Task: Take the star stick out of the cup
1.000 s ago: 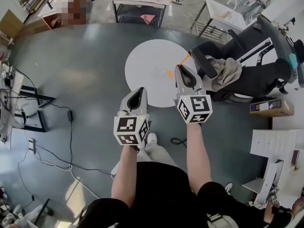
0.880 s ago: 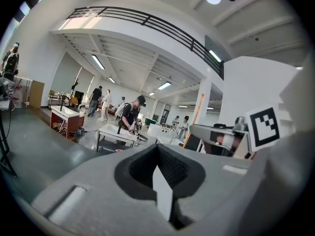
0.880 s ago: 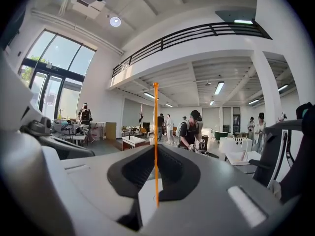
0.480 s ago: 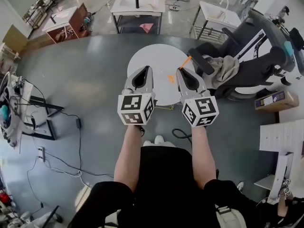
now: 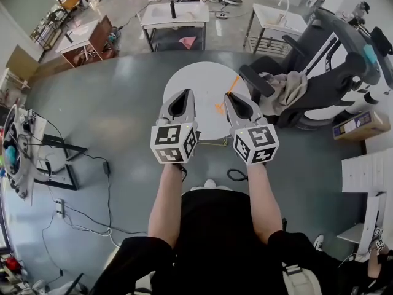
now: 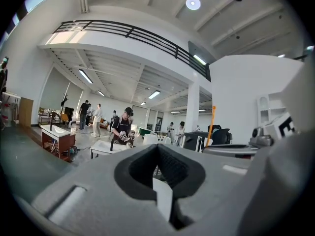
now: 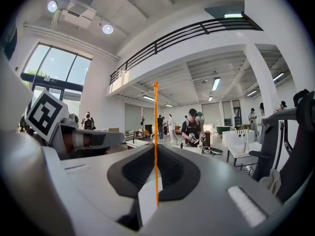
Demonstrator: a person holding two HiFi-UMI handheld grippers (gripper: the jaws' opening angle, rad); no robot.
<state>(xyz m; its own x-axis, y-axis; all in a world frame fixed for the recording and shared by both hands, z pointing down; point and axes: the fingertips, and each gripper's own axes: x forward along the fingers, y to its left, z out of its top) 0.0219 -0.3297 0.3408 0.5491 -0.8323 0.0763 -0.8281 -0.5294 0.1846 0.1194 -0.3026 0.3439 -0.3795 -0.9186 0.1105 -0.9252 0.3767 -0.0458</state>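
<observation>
Both bare forearms reach straight ahead, side by side, over the round white desk (image 5: pixel 202 78). The right claw (image 5: pixel 228 97) is clenched on the star stick (image 7: pixel 155 132), a thin, straight orange rod. It's pinched near its lower end between dark ribbed pads (image 7: pixel 168 167) and pokes out over the desk's right side. The left claw (image 5: pixel 186 94) is clamped shut on nothing, its grey shell smooth and matte.

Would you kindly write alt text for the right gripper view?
The right gripper is shut on a thin orange star stick that stands upright. The left gripper shows at left, and people stand far behind.
</observation>
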